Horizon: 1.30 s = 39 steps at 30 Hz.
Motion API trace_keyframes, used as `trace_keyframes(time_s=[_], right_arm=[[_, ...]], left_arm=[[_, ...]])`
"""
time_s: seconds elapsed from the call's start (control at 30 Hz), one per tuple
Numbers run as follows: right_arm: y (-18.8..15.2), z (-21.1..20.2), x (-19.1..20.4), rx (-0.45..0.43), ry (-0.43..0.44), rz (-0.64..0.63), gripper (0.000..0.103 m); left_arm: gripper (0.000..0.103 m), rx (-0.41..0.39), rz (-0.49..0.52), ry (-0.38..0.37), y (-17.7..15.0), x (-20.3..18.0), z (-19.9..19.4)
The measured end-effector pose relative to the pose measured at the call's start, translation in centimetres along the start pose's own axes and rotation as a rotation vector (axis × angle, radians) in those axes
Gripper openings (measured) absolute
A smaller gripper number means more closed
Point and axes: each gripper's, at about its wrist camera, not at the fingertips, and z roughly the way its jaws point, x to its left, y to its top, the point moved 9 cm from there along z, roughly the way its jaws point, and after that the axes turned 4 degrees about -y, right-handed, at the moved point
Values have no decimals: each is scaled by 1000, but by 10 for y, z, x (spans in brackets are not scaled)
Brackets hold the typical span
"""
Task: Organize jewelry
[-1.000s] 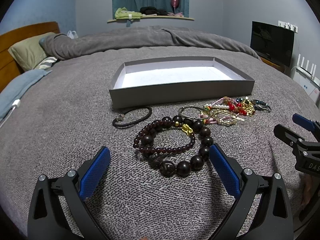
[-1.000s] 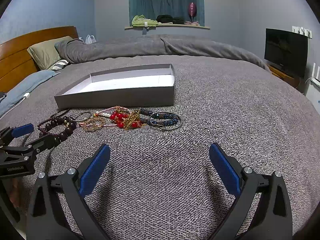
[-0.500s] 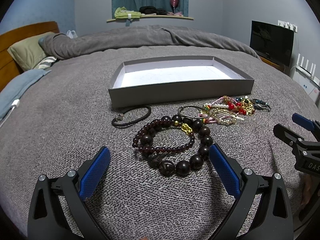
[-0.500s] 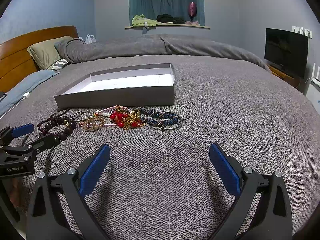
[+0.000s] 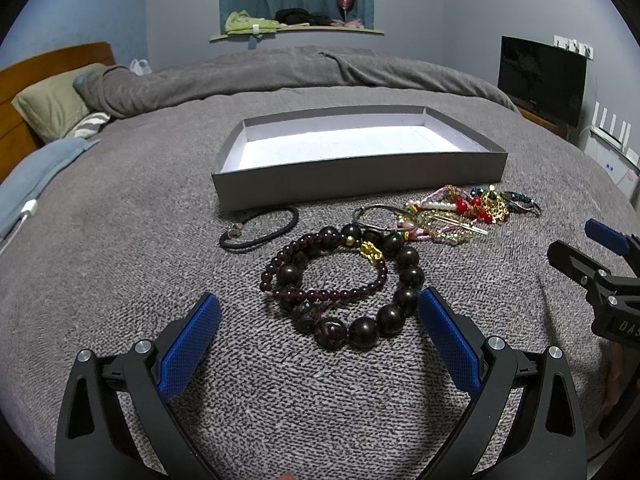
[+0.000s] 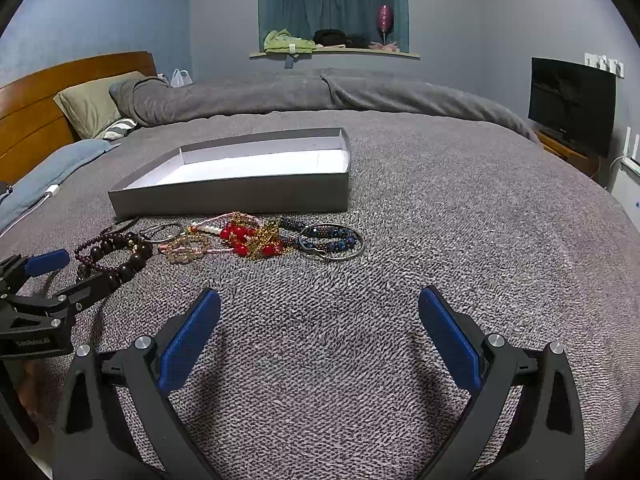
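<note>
**Jewelry still on the bed, box still bare**

While the grey box (image 5: pixel 360 174) sits open on the grey bedspread (image 5: pixel 120 260) with its white floor showing nothing inside, every piece of jewelry lies in a loose row just in front of its near wall, so the sorting appears not to have started.

Taken from the left, the black cord bracelet (image 5: pixel 260 228) lies alone, close to the box's left corner. Next come the large dark bead bracelet (image 5: pixel 384 280) and the thin garnet-coloured strand (image 5: pixel 320 276), which overlap, with a gold charm (image 5: pixel 371 253) where they cross. The left gripper (image 5: pixel 318 322) is spread wide and holds nothing; its right pad sits right beside the big beads, which suggests they are the first target. Further right lies a plain metal bangle (image 5: pixel 376 216), then a tangle of red, gold and pink beaded pieces (image 6: pixel 244 238), and last a blue beaded bracelet with a wire ring (image 6: pixel 332 240). The right gripper (image 6: pixel 318 320) is likewise wide apart and empty, over bare bedspread, well short of that blue piece.

All pieces remain to be moved into the box. How many separate items make up the red and gold tangle cannot be told, nor whether they are knotted together. The box's far inner corners are only partly seen, and both holders' hands are almost wholly out of frame.
</note>
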Motion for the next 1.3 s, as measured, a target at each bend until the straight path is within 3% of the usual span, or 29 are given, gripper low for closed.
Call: trace_keyframes(time_s=[0.2,0.33,0.43,0.57,0.67,0.87,1.17,1.23,1.3], right_arm=[[6,-6,-2,-9,23,-1,98],[32,-13,-7,-35,54,4,98],[62,-16,-12,-66,53,-11,98],[96,-7,-26,-92,14,-10,98],[95,4,-29,-81,32,9,98],[67,28,-28,-8,79,-13,98],[50,39,-19,65,108,-39,97],[48,40,-16,75,109,-42,89],[45,42,-13,92,115,-55,87]], left_arm=[[98,-21,-12,-7,1,6,-7],[98,-18,-41,-34,14,20,-19],[98,-15,-78,-88,41,35,-29],[98,-104,-41,-14,89,53,-44],[98,-155,-46,-6,107,58,-45],[98,-121,-76,-31,88,64,-17],[94,-5,2,-67,63,55,17],[85,17,-2,-85,62,53,21],[77,45,16,-87,58,52,25]])
